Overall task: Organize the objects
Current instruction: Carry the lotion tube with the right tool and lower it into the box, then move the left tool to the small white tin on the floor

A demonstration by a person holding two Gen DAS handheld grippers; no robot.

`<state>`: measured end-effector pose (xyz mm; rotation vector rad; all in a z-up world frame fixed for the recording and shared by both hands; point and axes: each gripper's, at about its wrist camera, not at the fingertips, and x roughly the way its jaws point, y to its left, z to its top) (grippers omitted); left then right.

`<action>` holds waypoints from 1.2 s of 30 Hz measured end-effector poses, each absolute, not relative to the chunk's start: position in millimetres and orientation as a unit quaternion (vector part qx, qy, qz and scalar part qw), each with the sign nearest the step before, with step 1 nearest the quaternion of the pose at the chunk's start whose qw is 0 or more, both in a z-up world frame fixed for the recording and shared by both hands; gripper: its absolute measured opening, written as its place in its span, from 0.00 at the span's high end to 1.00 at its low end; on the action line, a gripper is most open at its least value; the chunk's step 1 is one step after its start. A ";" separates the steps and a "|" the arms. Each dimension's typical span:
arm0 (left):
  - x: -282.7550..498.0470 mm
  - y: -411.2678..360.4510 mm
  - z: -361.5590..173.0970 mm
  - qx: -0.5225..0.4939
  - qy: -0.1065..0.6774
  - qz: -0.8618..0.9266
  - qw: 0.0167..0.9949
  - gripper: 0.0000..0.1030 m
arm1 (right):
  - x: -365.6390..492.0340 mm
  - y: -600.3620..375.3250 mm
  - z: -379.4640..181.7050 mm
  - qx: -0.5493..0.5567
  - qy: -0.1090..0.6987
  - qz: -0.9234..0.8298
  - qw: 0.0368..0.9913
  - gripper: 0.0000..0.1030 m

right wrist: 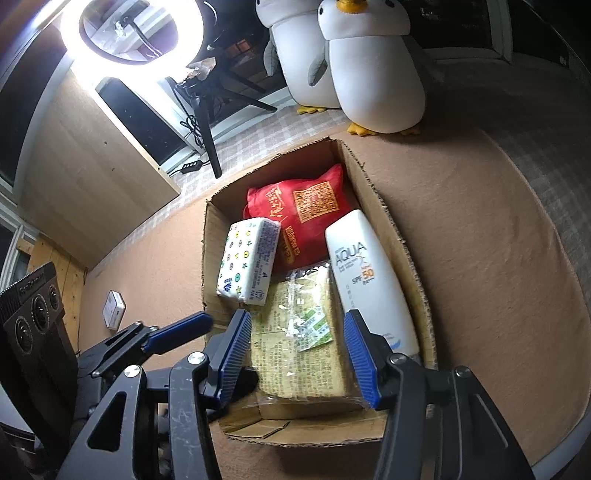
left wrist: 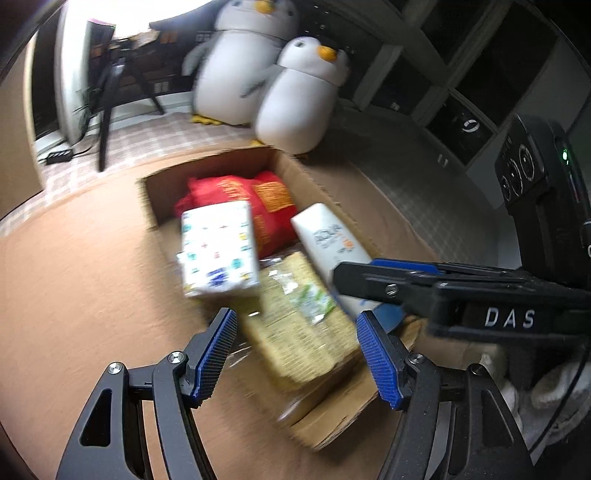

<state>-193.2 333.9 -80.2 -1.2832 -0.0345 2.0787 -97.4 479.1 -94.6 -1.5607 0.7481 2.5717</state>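
An open cardboard box (right wrist: 399, 236) on a brown tabletop holds a red pouch (right wrist: 303, 214), a white tissue pack (right wrist: 249, 260), a white AQUA sunscreen bottle (right wrist: 365, 273) and a yellowish wrapped packet (right wrist: 306, 350). The box (left wrist: 295, 173) shows the same items in the left wrist view: tissue pack (left wrist: 219, 249), pouch (left wrist: 266, 206), bottle (left wrist: 332, 243), packet (left wrist: 299, 325). My left gripper (left wrist: 299, 354) is open and empty above the box's near end. My right gripper (right wrist: 299, 354) is open, its fingers astride the packet; whether the pads touch it is unclear. The right gripper also shows in the left wrist view (left wrist: 406, 280).
Two plush penguins (right wrist: 362, 66) stand behind the table. A ring light (right wrist: 133, 33) on a tripod (right wrist: 210, 122) stands at back left. A small white box (right wrist: 112, 310) lies on the table left of the carton. Dark shelving (left wrist: 461, 74) is at the right.
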 end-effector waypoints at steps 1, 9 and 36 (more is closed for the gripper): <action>-193.3 325.6 -80.2 -0.494 -0.017 0.801 0.338 0.31 | -98.2 475.2 -94.5 -0.503 0.238 0.830 0.020 0.53; -200.7 238.0 -77.1 -0.492 -0.051 0.824 0.278 0.31 | -105.1 432.2 -93.7 -0.497 0.209 0.842 -0.006 0.53; -275.0 -85.9 -116.5 -0.498 -0.164 0.851 0.028 0.31 | -96.3 315.9 -98.8 -0.511 0.145 0.846 -0.043 0.47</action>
